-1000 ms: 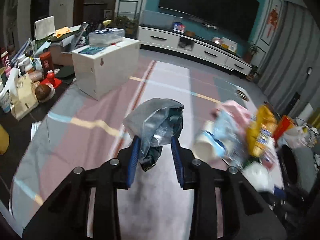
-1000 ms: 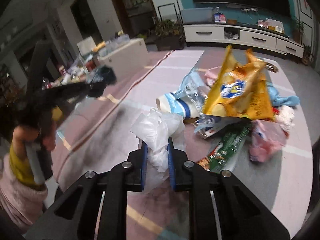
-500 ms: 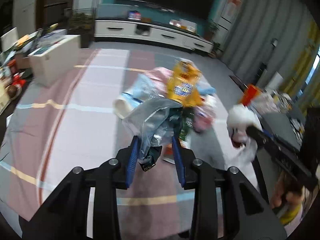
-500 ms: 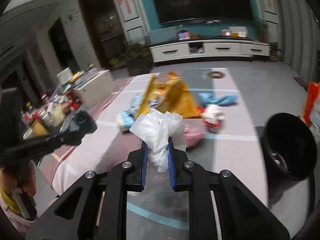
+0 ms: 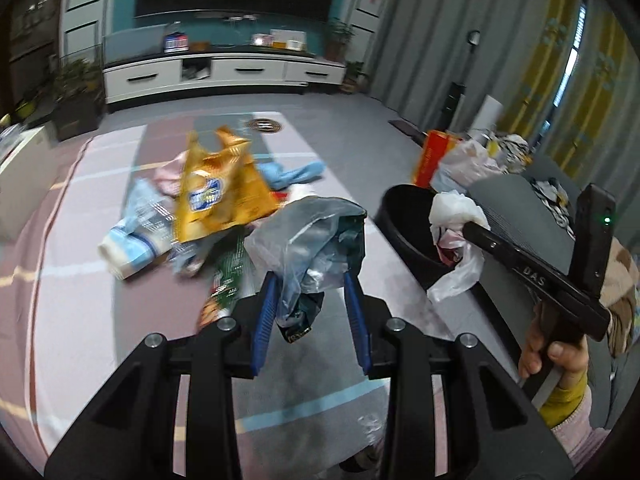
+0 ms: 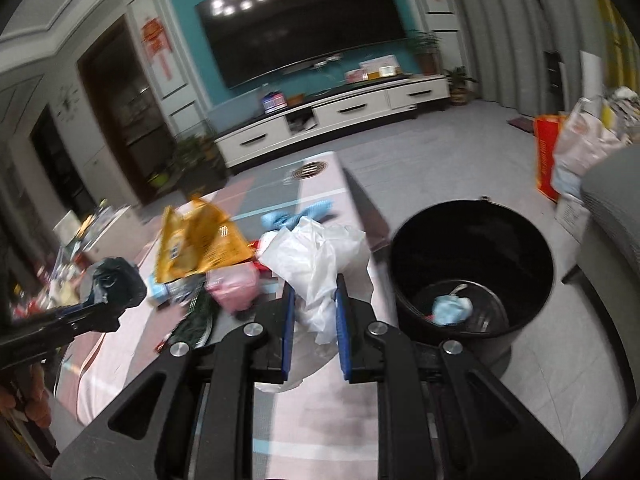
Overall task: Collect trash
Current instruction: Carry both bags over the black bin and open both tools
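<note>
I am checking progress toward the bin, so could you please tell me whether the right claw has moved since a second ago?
Yes. The right claw, shut on the white plastic bag, has swung rightward from the trash pile toward the black bin.

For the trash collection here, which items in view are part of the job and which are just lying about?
Part of the job:
- white plastic bag in the right tongs
- grey plastic bag in the left tongs
- black bin
- yellow snack bag, pink wrapper, blue cloth on the mat

Lying about:
- TV cabinet
- television
- potted plant
</note>
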`<state>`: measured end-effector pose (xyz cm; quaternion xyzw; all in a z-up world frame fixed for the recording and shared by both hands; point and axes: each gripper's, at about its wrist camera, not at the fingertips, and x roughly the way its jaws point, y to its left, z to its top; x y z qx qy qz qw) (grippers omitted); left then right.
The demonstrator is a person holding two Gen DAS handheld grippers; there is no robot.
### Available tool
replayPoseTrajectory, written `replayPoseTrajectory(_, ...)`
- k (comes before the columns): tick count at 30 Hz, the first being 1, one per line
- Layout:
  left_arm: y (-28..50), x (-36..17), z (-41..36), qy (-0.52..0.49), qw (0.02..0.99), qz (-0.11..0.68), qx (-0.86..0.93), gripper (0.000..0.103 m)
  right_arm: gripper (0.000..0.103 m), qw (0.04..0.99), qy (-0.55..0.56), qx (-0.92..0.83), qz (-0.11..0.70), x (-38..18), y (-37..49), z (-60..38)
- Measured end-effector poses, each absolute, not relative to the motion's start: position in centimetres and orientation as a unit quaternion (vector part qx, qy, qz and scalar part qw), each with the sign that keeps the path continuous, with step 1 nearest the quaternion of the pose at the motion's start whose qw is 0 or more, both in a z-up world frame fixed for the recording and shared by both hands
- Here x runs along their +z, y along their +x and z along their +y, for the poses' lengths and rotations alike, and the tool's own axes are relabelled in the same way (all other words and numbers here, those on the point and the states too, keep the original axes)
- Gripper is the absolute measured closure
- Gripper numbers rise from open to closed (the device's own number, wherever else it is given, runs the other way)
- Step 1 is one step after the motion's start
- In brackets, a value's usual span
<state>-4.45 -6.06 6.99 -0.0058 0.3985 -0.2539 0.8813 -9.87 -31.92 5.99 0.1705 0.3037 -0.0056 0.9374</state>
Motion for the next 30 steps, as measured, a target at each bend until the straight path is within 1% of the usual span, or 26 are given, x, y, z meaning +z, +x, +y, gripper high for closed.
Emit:
replayPoseTrajectory(6, -2.6, 7.3, -12.0, 0.025, 0.867, 0.394, -0.303, 0.067, 0.084, 0.931, 0.208, -0.056, 0.296, 4.7, -10.4, -36.6)
replayPoseTrajectory(11, -1.0, 6.6, -17.2, 0.025, 0.838, 0.41, -0.359, 0.067, 0.084, 0.921, 0.245, -0.084, 0.291, 3.4, -10.2, -40.3)
replayPoseTrajectory(14, 0.3, 5.6, -20.9, 0.022, 0.82, 0.424, -0.384, 0.067, 0.083, 0.918, 0.253, -0.095, 0.291, 2.7, -9.7, -41.7)
replayPoseTrajectory(22, 3.1, 2.1, -28.3, 0.075, 0.805, 0.444, -0.386, 0.065, 0.082, 0.909, 0.262, -0.128, 0.298, 0.6, -7.6, -44.6)
replayPoseTrajectory(25, 4.2, 1.0, -29.8, 0.083, 0.8, 0.457, -0.381, 0.064, 0.078, 0.904, 0.265, -0.137, 0.307, -0.2, -6.8, -45.4)
replayPoseTrajectory(27, 4.8, 0.4, -30.6, 0.086, 0.798, 0.462, -0.377, 0.06, 0.075, 0.901, 0.265, -0.142, 0.313, -0.7, -6.3, -45.8)
replayPoseTrajectory(28, 5.0, 0.2, -30.7, 0.084, 0.798, 0.465, -0.376, 0.058, 0.072, 0.9, 0.265, -0.144, 0.315, -0.8, -6.2, -46.0)
replayPoseTrajectory(30, 5.0, 0.0, -30.9, 0.081, 0.797, 0.467, -0.374, 0.041, 0.059, 0.897, 0.267, -0.152, 0.319, -1.1, -6.1, -46.3)
